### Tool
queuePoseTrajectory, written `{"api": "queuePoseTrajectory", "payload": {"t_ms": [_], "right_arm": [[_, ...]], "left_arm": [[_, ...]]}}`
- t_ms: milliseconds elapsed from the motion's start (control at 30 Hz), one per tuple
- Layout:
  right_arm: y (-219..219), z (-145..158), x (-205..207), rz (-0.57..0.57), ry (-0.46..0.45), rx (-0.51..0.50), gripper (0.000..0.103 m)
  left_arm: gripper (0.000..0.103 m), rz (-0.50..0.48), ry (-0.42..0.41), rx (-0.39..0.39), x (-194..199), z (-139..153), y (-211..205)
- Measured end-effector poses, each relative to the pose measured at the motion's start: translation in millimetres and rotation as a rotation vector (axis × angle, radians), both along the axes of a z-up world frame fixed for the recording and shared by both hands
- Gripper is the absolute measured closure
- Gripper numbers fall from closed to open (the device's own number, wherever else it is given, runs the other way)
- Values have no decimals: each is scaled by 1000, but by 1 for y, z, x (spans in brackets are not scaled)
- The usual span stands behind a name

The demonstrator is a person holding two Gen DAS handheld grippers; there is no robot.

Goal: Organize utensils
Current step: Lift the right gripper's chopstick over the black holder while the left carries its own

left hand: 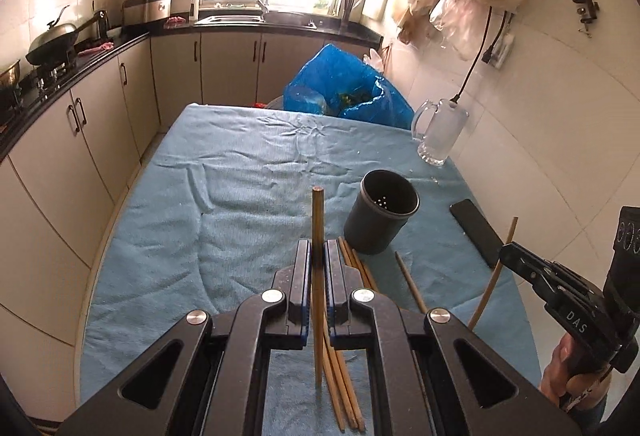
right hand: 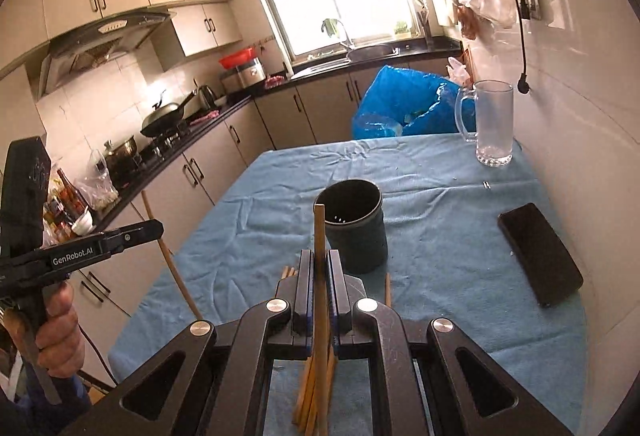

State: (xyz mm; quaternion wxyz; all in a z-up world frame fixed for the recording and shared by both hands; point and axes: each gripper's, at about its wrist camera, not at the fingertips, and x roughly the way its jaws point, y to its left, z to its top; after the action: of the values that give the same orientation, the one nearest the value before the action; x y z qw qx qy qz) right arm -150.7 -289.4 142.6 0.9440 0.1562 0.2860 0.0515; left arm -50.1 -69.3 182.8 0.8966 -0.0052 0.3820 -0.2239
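Fingers first: both pairs are clamped tight, the left gripper (left hand: 318, 256) pinching one wooden chopstick (left hand: 318, 220) between its blue-lined black pads, the right gripper (right hand: 320, 266) doing just the same with a second chopstick (right hand: 319, 232). Now the big picture, and it is a long table draped in a blue terry towel (left hand: 240, 188), soft and nubbly, rumpled into ridges across the middle and far end. At the far edge sits a crinkled, glossy blue plastic bag (left hand: 340, 84), and beside it on the cloth, near the white tiled wall, a frosted glass mug (left hand: 438, 132) with a thick handle, standing upright. Closer in, a flat black phone (right hand: 540, 252) lies face down on the towel by the wall side. Centre stage is the dark cylindrical utensil holder (right hand: 356, 232), matte, upright, open mouth up, with small drain holes visible in its bottom. Each held chopstick is a slim round stick of pale wood, its long axis running straight along the fingers, the blunt end pointing forward toward the holder and away from the camera. Underneath the grippers, loose chopsticks (left hand: 344, 388) lie flat on the towel just beside the holder's base, fanned lengthwise.
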Motion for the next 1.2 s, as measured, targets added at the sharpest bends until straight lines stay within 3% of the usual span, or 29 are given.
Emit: {"api": "queuePoseTrajectory", "payload": {"t_ms": [600, 1200], "right_arm": [[-16, 34, -1, -28, -86, 23, 97], [-32, 107, 46, -66, -180, -12, 97]], "left_arm": [[97, -26, -43, -20, 5, 34, -17], [97, -46, -103, -76, 47, 109, -54]]}}
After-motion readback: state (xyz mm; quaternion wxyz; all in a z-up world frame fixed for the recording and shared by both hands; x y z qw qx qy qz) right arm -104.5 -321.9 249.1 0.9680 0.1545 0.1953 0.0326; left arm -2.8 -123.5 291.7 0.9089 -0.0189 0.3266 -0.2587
